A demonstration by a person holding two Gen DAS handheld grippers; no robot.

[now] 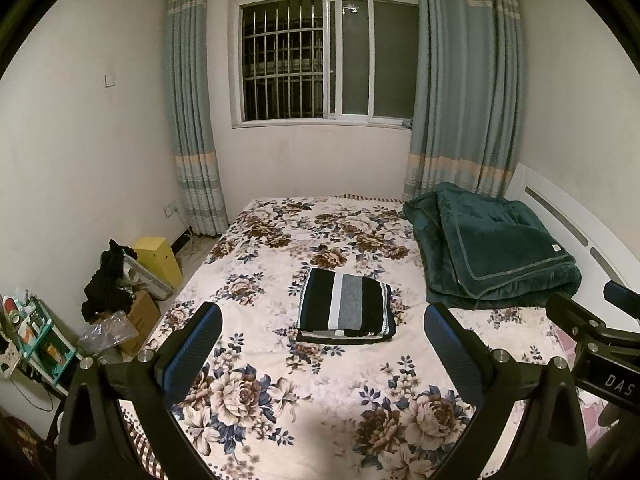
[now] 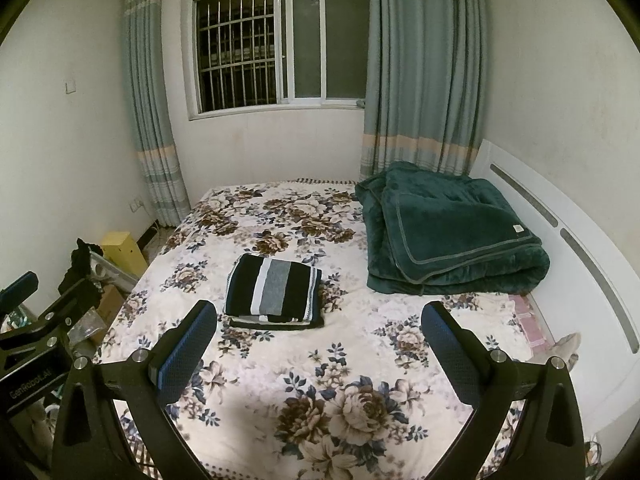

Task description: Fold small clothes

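Bed covered by a cream sheet printed with brown and blue flowers, its white curved headboard along the right side. Near the middle of the sheet lies a folded garment striped black, white and grey, squared into a flat rectangle. To its right, apart from it and against the headboard, rests a folded dark green plush blanket with piped edging.

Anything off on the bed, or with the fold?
Nothing stands out. The striped garment lies folded and roughly square on the floral bedspread; the green blanket sits folded near the headboard. Left gripper and right gripper are open, holding nothing.
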